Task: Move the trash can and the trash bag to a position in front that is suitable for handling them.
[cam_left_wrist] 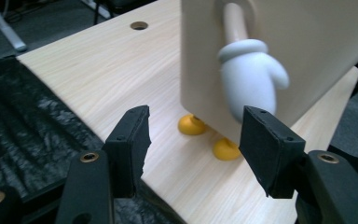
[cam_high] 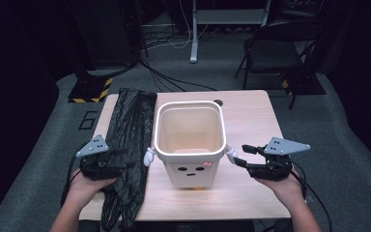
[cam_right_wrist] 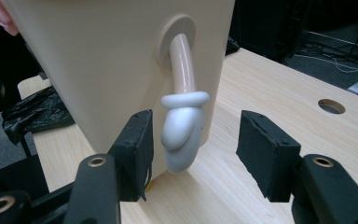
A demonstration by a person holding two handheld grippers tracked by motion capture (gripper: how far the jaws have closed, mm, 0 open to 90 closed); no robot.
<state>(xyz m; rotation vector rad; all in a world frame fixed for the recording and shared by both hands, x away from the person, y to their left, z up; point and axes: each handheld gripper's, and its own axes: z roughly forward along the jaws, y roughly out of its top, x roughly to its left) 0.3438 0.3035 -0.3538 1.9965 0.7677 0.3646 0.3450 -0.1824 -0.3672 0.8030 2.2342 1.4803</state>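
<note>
1. The cream bin (cam_high: 189, 140) stands upright in the middle of the counter (cam_high: 251, 121), its mouth open to the top and a small face printed on the side toward you.
2. Your left tool (cam_high: 121, 158) sits at the bin's left side with its jaws spread wide and nothing between them. In the left gripper view the bin's white mitten hand (cam_left_wrist: 251, 77) hangs just ahead of the gap between the two black pads (cam_left_wrist: 270, 147), not touching either.
3. Two yellow feet (cam_left_wrist: 192, 125) show under the bin's near edge in that same view, resting on the wood.
4. Your right tool (cam_high: 245, 155) is at the bin's right side, jaws also wide and empty. In the right gripper view the other mitten (cam_right_wrist: 182, 128) dangles on its curved cream arm (cam_right_wrist: 182, 63) from a round socket in the bin wall, just beyond the left pad (cam_right_wrist: 137, 149).
5. A black plastic bag (cam_high: 130, 140) lies flat along the left part of the counter, running from the far edge to the near one, and your left tool hovers over it.
6. A small round hole (cam_high: 218, 102) sits in the counter behind the bin.
</note>
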